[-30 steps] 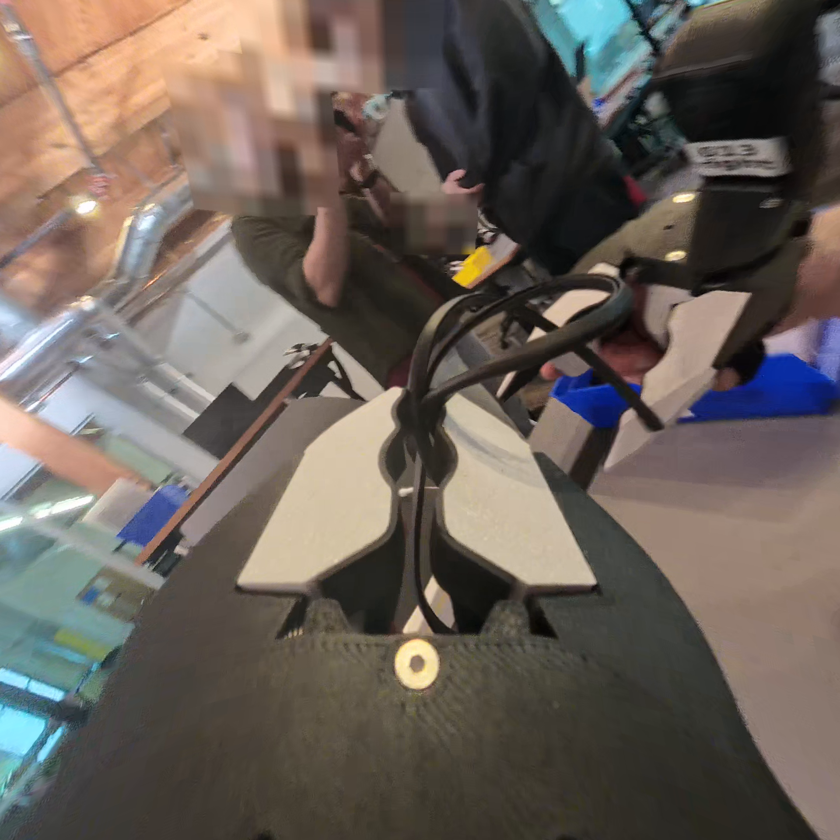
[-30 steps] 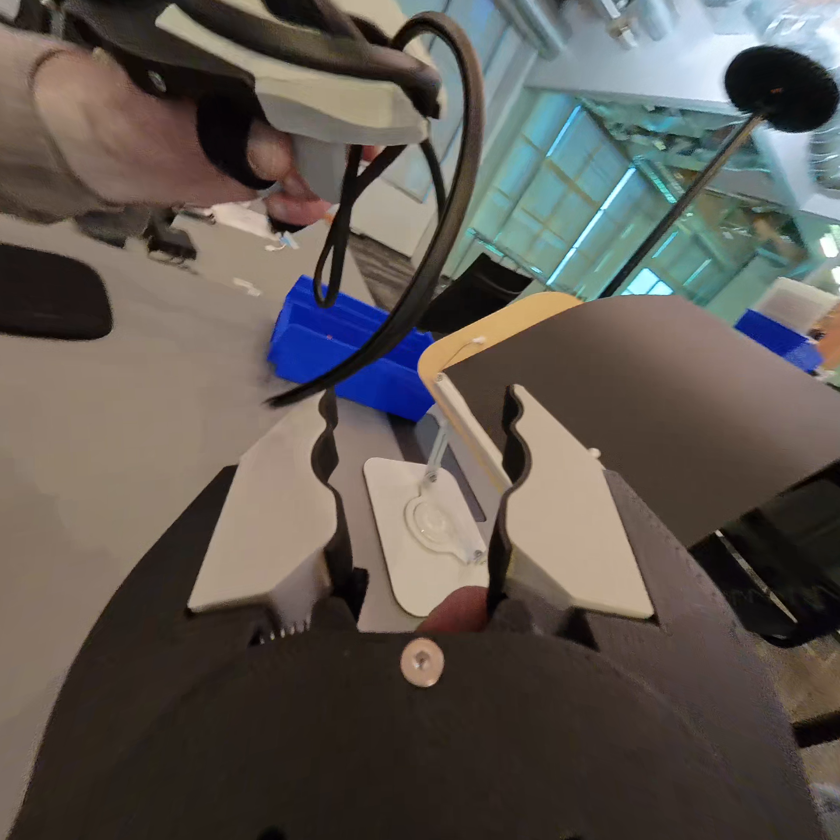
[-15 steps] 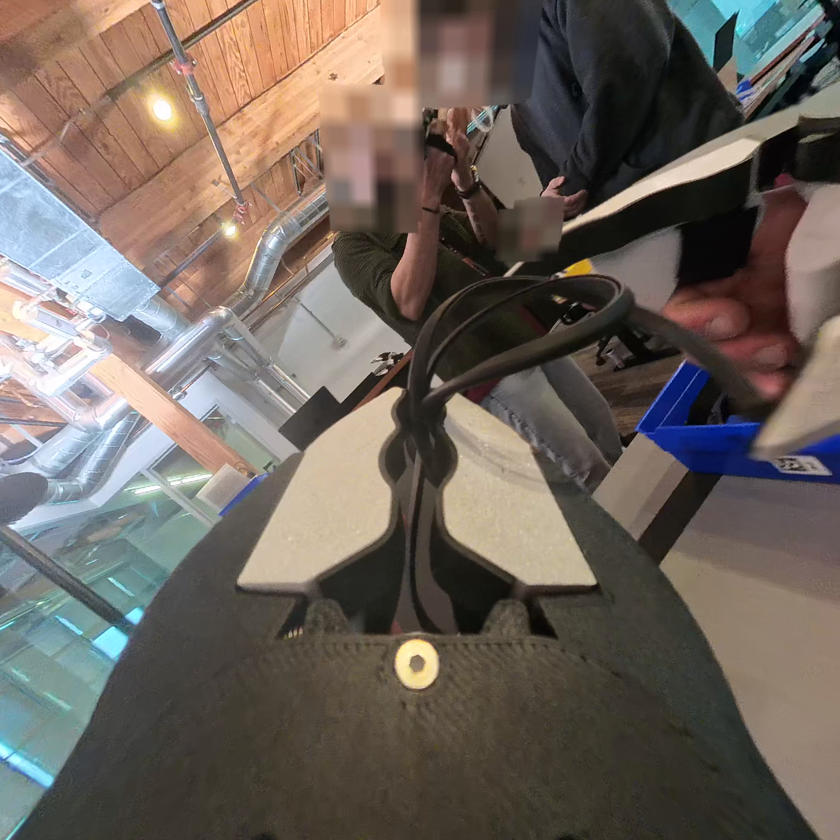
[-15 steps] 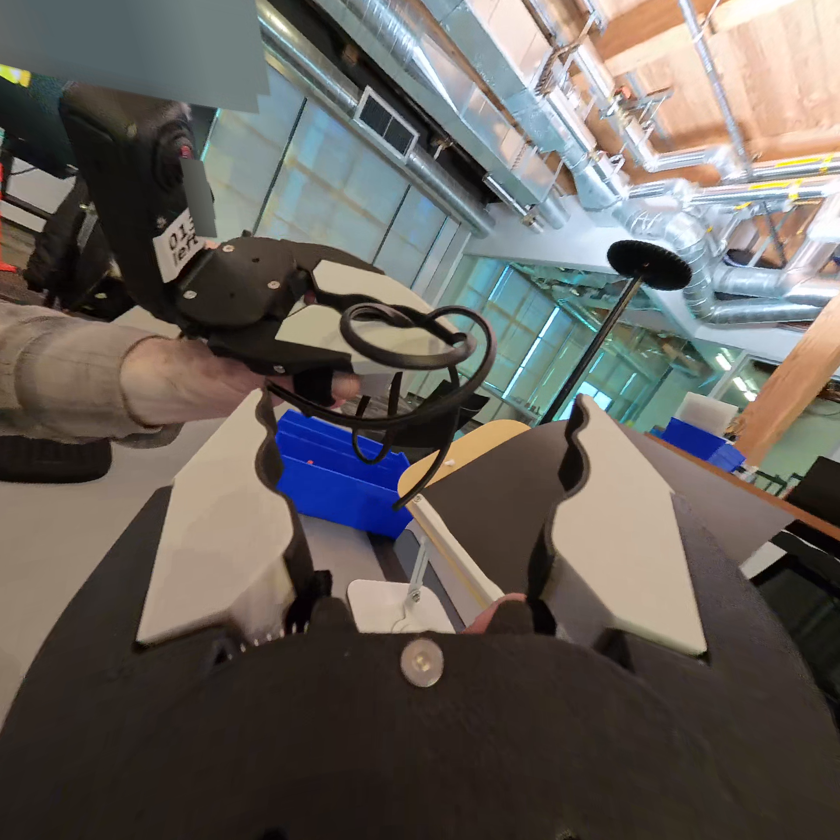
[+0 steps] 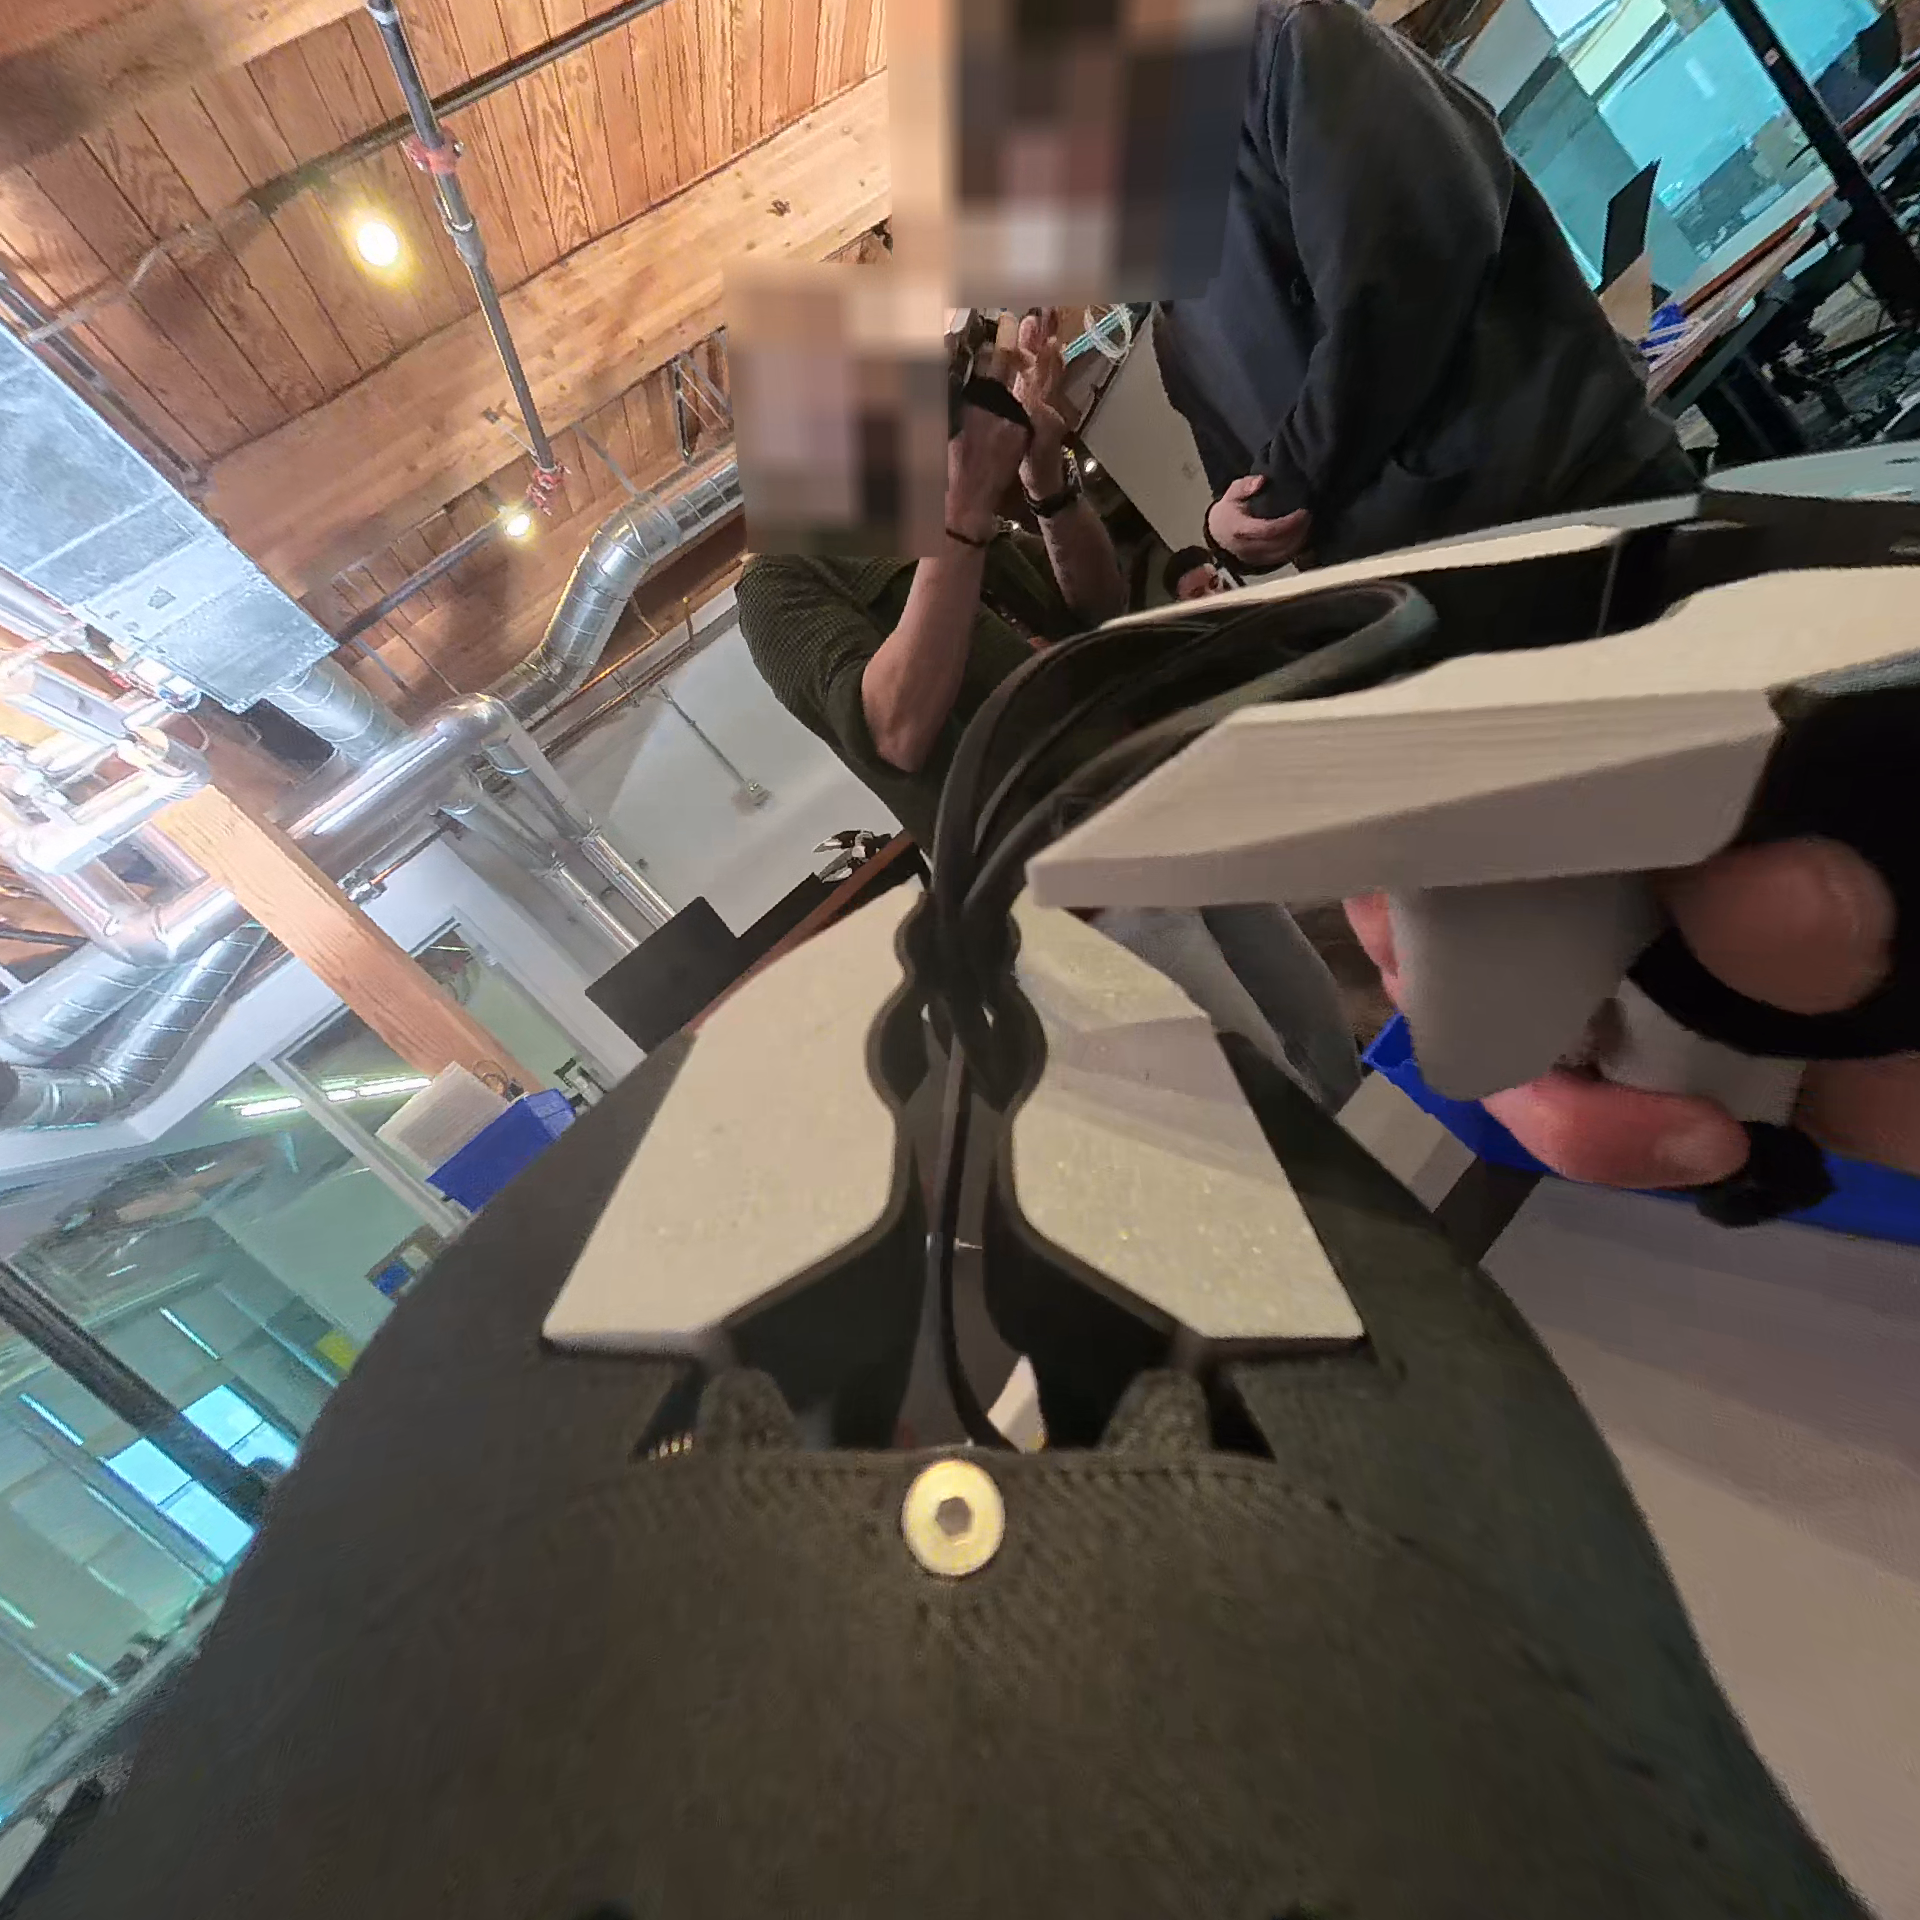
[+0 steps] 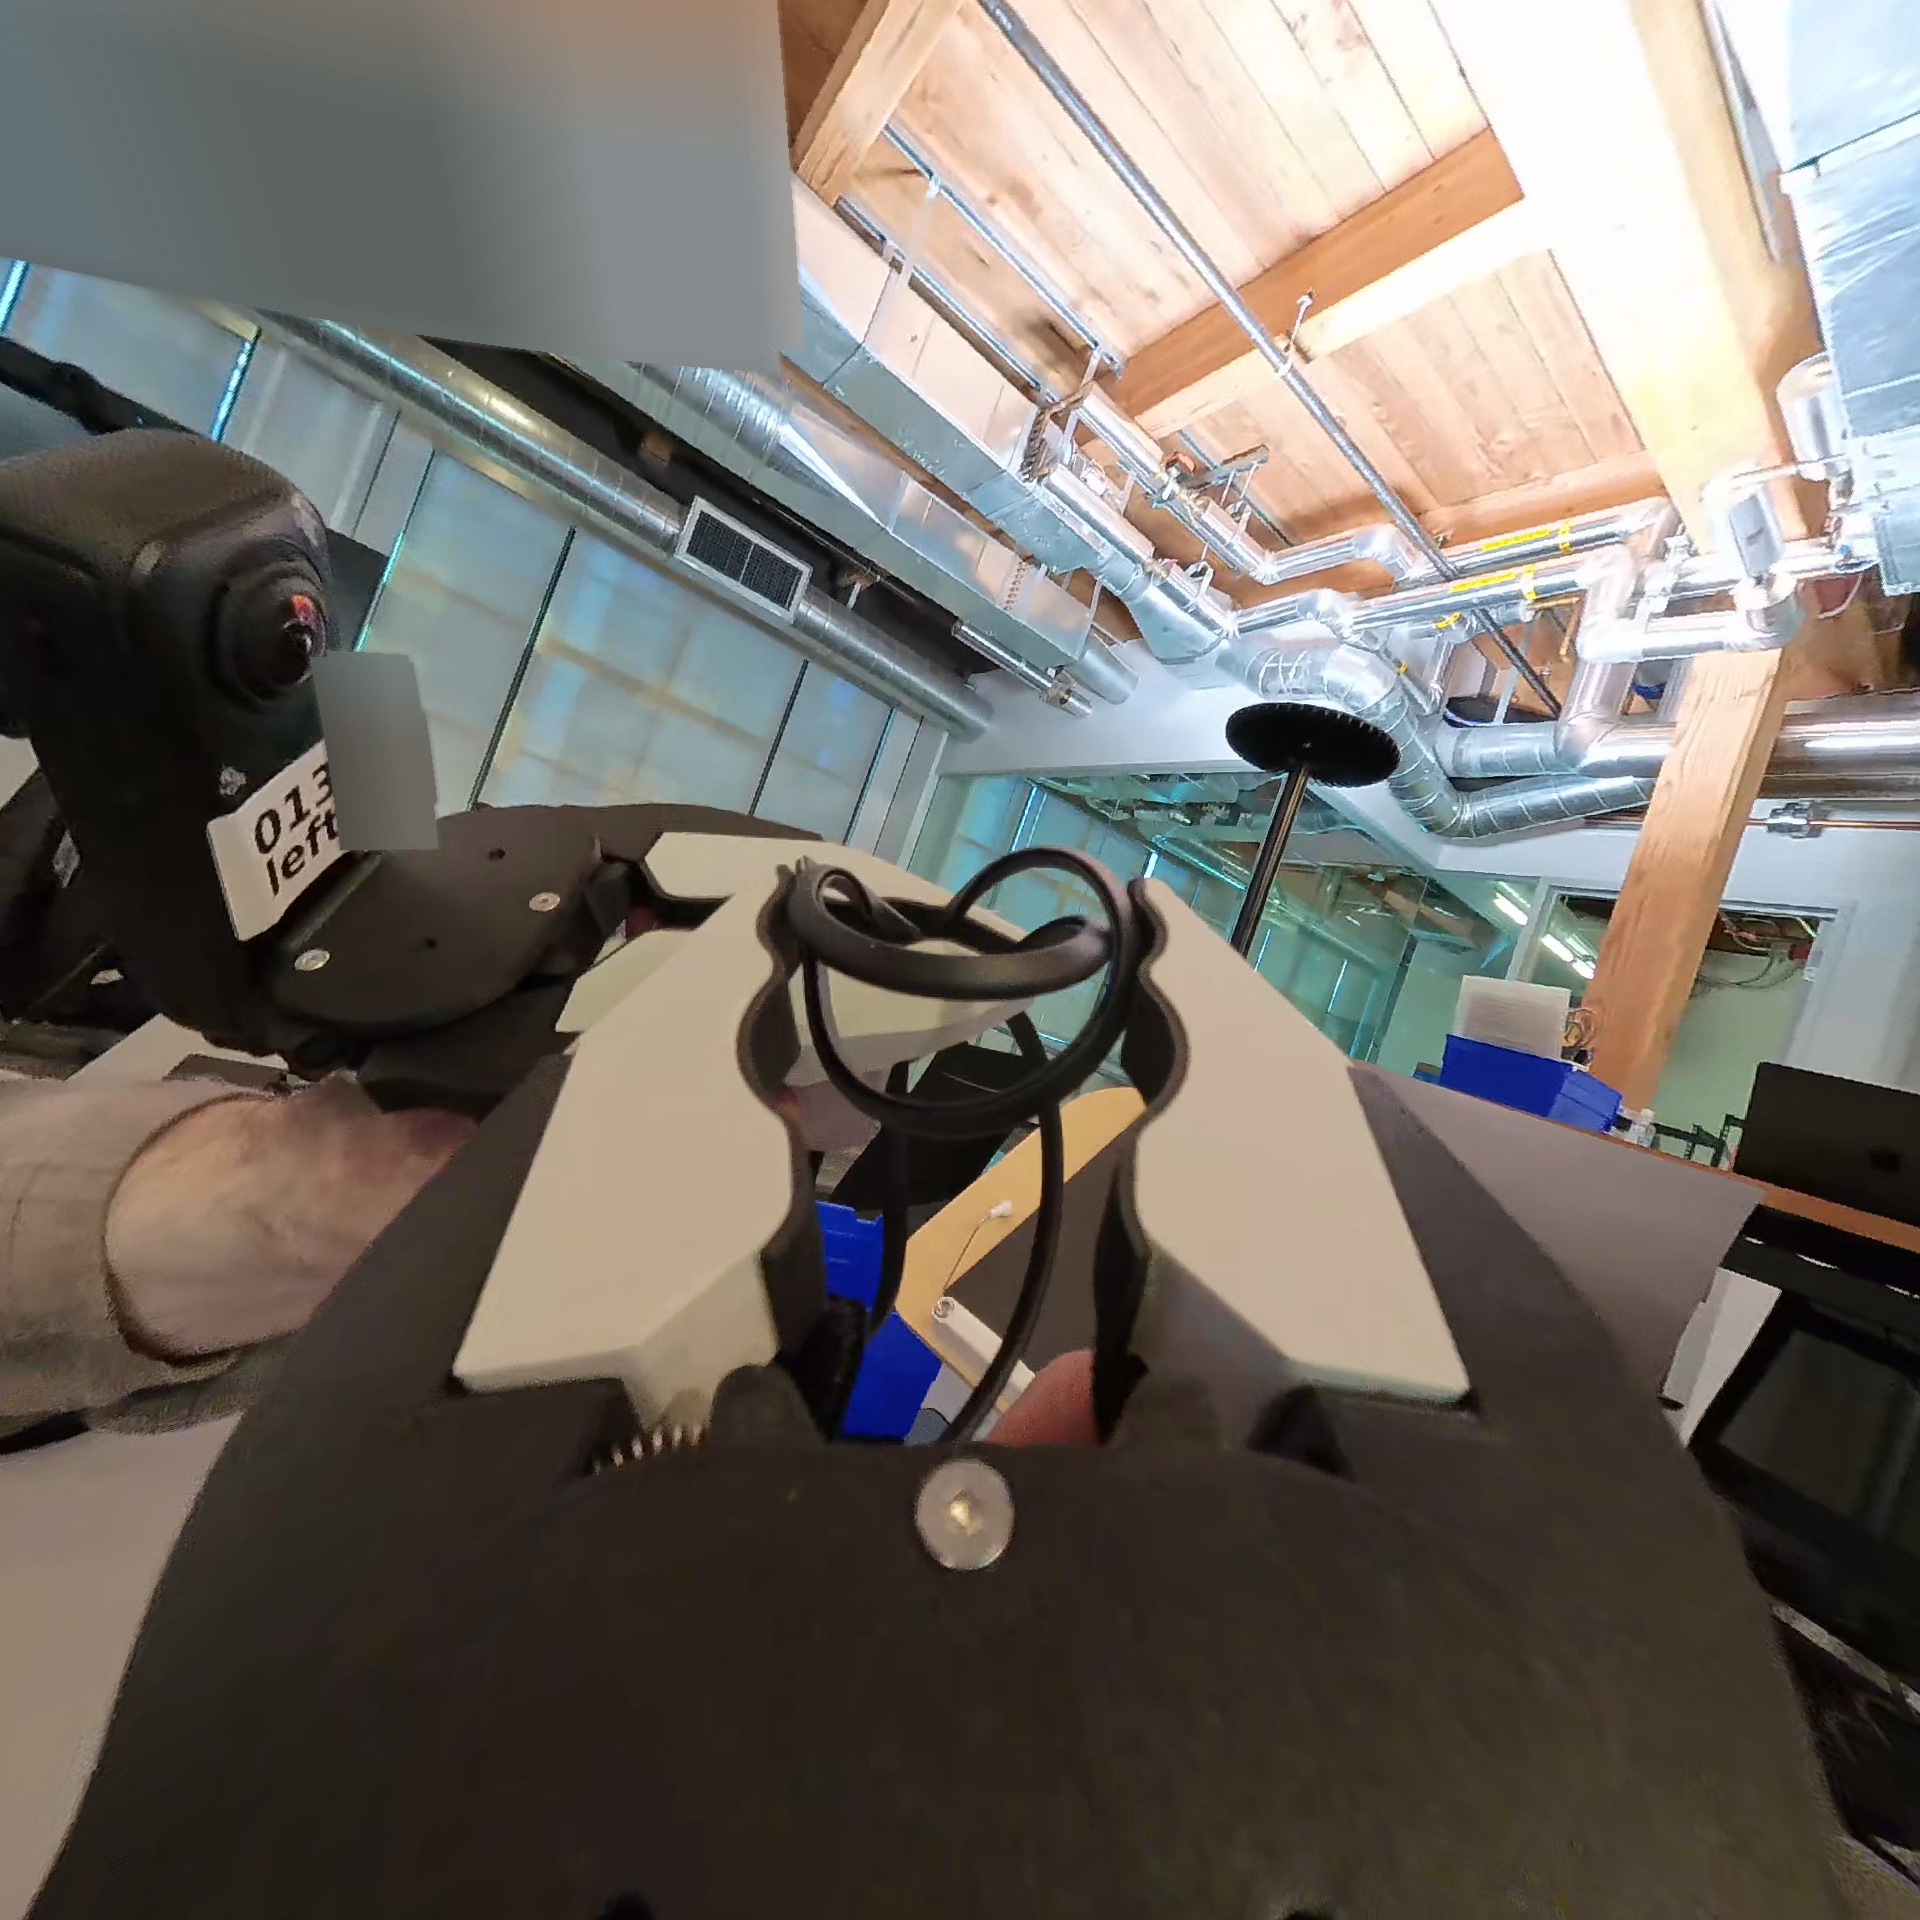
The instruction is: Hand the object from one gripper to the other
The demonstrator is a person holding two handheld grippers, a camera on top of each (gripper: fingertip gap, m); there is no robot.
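In the left wrist view, the black cable (image 5: pixel 961 997) drops between the left gripper's (image 5: pixel 958 940) fingers and its lower run is lost behind the black body. The right gripper (image 5: pixel 1340 717) is cut off by the right edge; whether its fingers touch the cable there cannot be told. In the right wrist view, the cable's (image 6: pixel 961 971) tail is hidden behind the right gripper's (image 6: pixel 956 914) body.
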